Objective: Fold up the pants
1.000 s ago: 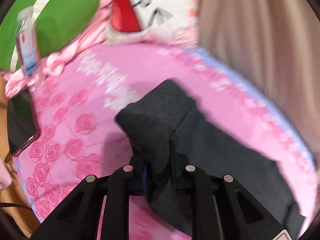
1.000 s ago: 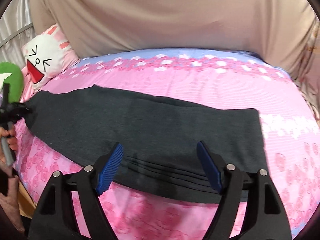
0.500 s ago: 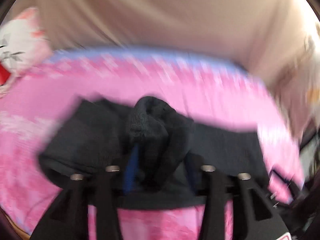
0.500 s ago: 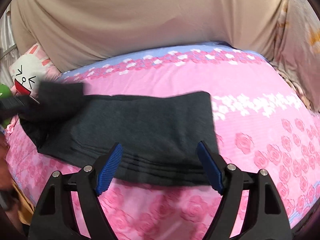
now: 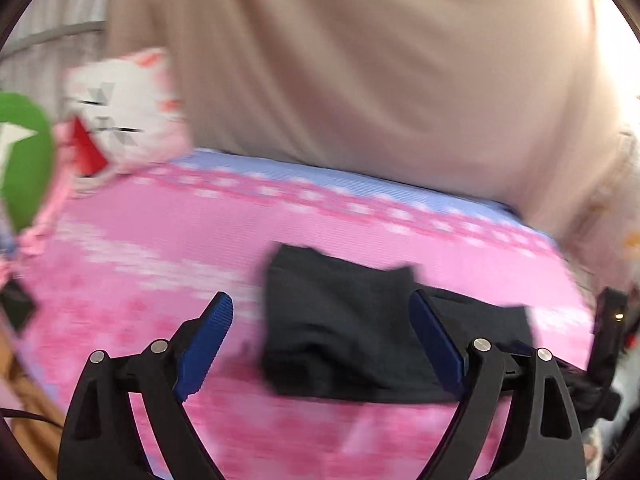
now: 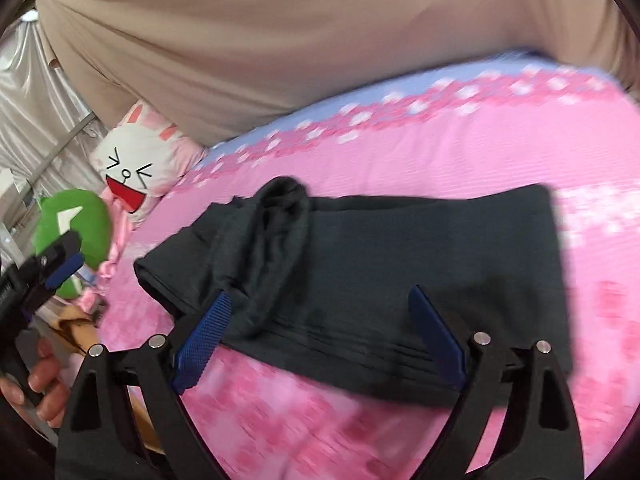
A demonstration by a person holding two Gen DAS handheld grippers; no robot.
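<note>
- Pants (image 6: 360,276): dark, lying on pink bed (image 6: 440,160), folded once lengthwise-ish; leg end thrown back over body, lands in a bunched roll (image 6: 280,240) near the left side, not flat.
- L gripper (image 5: 320,344): jaws wide apart, nothing between them, hovers just above/near the pants; in the right view it's off at the left edge (image 6: 60,264), clear of the cloth. Left view blurred, so edges soft.
- R gripper (image 6: 320,328): jaws wide apart, empty, poised over near edge of pants w/ waistband-type ridges; can't tell if the finger tips touch the cloth.
- Step, my read: first fold-over just dropped, both claws free; fold is sloppy, so it's smoothing/re-grip time.
- Next probably needs: pinch the bunched roll or its corner w/ L, pull flat & square to the far edge; R to pin or grab the near edge so the lower layer doesn't drag.
- Risk: knit is soft, may grab both layers at once & undo the fold.
- Around: bunny pillow (image 6: 136,168), green plush (image 6: 76,228) at bed's left, beige curtain (image 6: 320,40) behind; well apart from the pants.
</note>
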